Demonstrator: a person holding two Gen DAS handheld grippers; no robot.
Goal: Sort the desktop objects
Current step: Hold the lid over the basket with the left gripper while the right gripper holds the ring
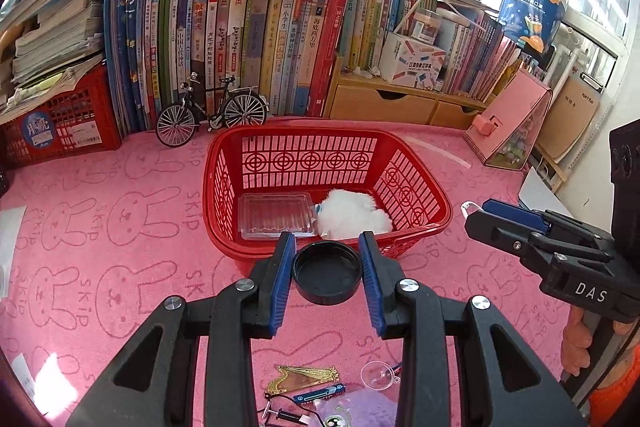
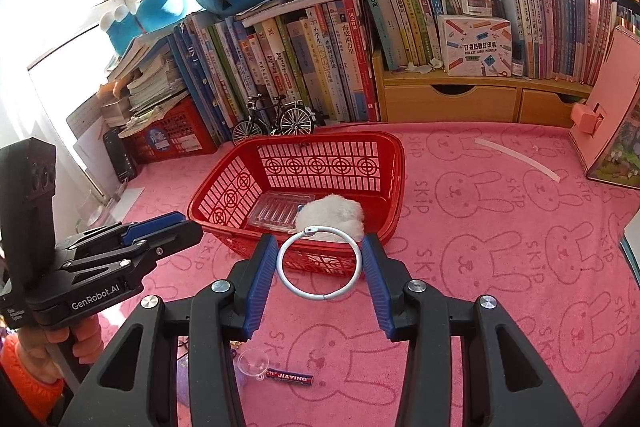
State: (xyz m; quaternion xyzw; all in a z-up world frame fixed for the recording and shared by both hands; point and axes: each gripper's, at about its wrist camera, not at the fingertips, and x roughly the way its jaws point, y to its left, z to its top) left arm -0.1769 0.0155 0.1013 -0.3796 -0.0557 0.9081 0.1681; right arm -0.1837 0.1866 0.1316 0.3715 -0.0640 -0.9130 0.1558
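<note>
Left wrist view: the left gripper [image 1: 327, 269] grasps a black round lid [image 1: 327, 277] between its blue pads, just in front of the red basket [image 1: 416, 187]. Inside the basket lie a clear plastic tray [image 1: 274, 217] and a white fluffy toy [image 1: 352, 213], touching.

Right wrist view: the right gripper [image 2: 319, 263] clamps a metal binder ring [image 2: 319, 263] at the basket's near rim. A battery [image 2: 289, 381] lies on the pink mat [image 2: 500, 247], well in front of the basket.
</note>
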